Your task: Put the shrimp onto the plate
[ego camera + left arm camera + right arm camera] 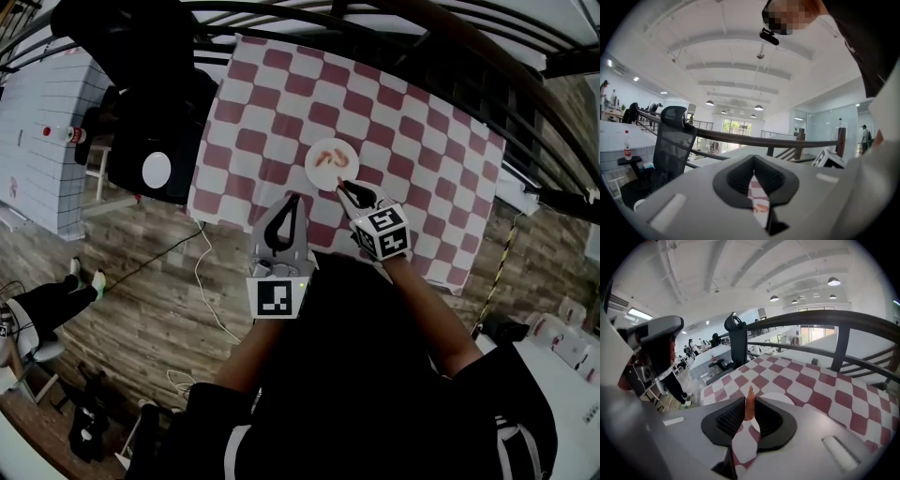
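Shrimp (pixel 323 157): three, two on plate (pixel 318 178), one in right gripper (pixel 343 186). Plate: one. Grippers: two, counting left gripper (pixel 293 200). Checkered cloth (pixel 422 141): one.

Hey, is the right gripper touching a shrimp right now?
Touching. The right gripper view shows the right gripper shut on the shrimp, its orange body pinched between the jaw tips.

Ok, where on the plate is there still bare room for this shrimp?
The near strip of the plate, between the two shrimp and the rim facing the right gripper with its held shrimp, is bare. The middle is crowded by those two. The checkered cloth around the plate is bare too.
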